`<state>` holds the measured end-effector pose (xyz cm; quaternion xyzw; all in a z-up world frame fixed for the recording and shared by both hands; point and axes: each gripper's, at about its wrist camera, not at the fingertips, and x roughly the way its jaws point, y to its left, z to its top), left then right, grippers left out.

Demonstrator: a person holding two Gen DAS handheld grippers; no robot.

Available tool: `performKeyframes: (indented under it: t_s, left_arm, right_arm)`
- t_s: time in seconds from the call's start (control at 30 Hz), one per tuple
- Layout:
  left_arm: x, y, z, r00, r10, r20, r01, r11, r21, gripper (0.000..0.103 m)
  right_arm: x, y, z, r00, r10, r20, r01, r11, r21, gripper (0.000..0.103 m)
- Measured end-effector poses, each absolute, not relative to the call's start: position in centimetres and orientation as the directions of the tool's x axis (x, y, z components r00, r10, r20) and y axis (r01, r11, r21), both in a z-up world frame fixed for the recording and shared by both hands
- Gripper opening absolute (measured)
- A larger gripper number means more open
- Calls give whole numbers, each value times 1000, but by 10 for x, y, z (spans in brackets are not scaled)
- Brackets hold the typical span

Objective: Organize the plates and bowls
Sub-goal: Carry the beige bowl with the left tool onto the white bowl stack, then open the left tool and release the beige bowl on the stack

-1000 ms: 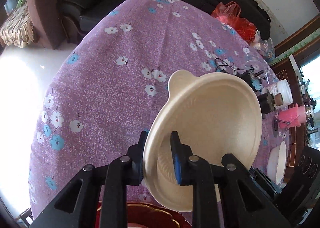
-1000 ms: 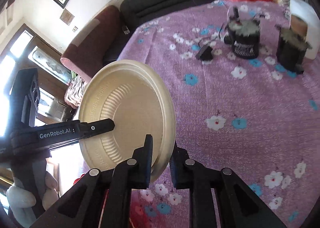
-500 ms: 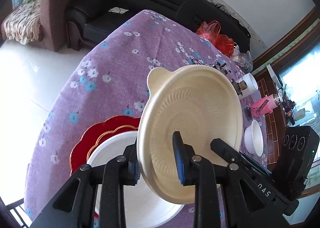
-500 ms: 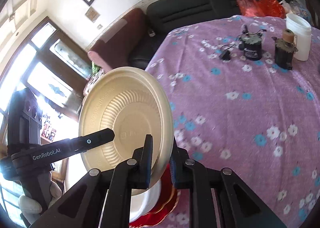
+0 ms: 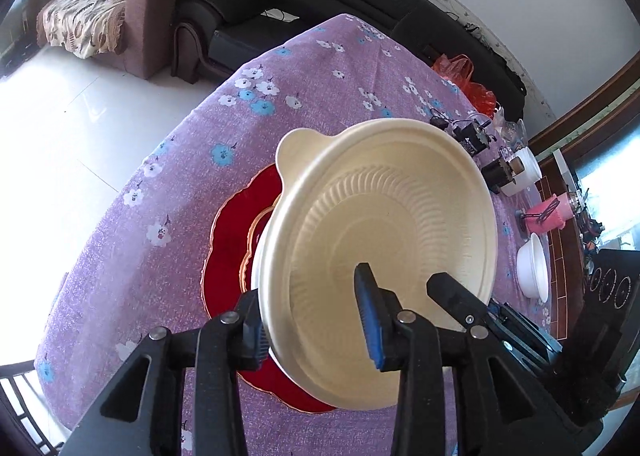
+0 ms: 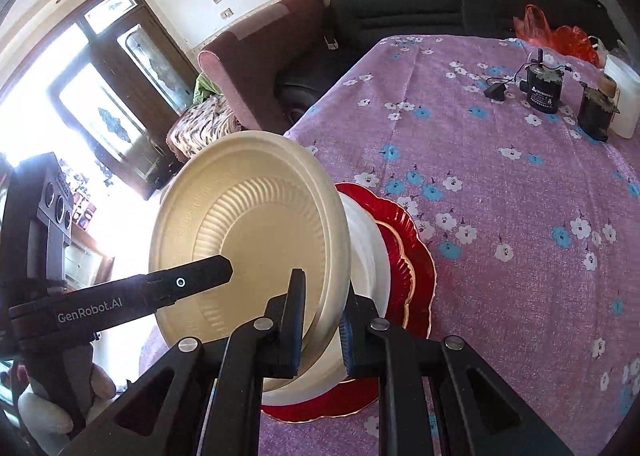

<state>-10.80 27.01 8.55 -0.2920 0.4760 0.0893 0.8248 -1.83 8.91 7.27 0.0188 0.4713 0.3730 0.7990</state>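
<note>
Blown-out daylight from the windows (image 6: 108, 96) (fisheye-warped edges).

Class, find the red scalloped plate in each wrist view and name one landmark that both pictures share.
Left wrist view: red scalloped plate lies left of centre, partly hidden behind the cream bowl.
Right wrist view: it lies right of centre, under a white bowl.
Shared landmark: the red plastic bag at the table's far edge.

The left tool (image 5: 312, 316) points steeply downward, and its jaws have just been opening: the blue-padded finger (image 5: 370, 330) now stands clear of the bowl's wall, which is between the jaws. The right tool (image 6: 320, 316) also angles downward, its jaws nearly closed and pinching the same bowl's rim.
</note>
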Motion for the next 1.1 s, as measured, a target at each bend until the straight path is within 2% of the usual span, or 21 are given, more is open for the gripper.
performKeyframes:
  t_s: [0.1, 0.27, 0.33, 0.47, 0.63, 0.67, 0.77, 0.93, 1.0, 1.1]
  left_arm:
    - [-107, 265, 87, 543, -110, -833, -419, 824, -382, 40]
    - [-113, 255, 99, 576, -30, -817, -409, 855, -320, 57]
    - [-120, 251, 108, 594, 64, -802, -432, 866, -251, 74]
    - [-132, 248, 122, 623, 176, -762, -453, 875, -169, 75]
    - [-150, 252, 137, 677, 212, -705, -470, 861, -193, 75]
    - [-154, 251, 140, 687, 215, -694, -470, 860, -200, 75]
    - [-165, 250, 148, 710, 240, -661, -481, 852, -207, 76]
    - [-189, 249, 160, 740, 307, -599, -516, 831, -211, 81]
    - [-196, 248, 163, 747, 331, -577, -528, 822, -212, 81]
    - [-204, 247, 163, 748, 364, -555, -549, 810, -208, 82]
  right_arm:
    - [-19, 91, 70, 314, 584, -748, -585, 740, 332, 17]
    - [-22, 96, 72, 344, 554, -758, -601, 750, 276, 17]
    - [-25, 100, 73, 350, 536, -768, -617, 749, 242, 17]
    - [-25, 104, 73, 349, 509, -787, -619, 756, 214, 16]
    - [-24, 106, 74, 373, 511, -774, -621, 758, 201, 17]
    - [-25, 106, 74, 370, 519, -771, -622, 755, 209, 19]
    - [-28, 104, 76, 374, 548, -748, -622, 747, 236, 35]
    - [-35, 101, 86, 423, 565, -709, -631, 745, 217, 42]
    - [-38, 97, 91, 442, 567, -695, -632, 747, 208, 48]
    - [-42, 92, 95, 455, 573, -681, -632, 747, 206, 51]
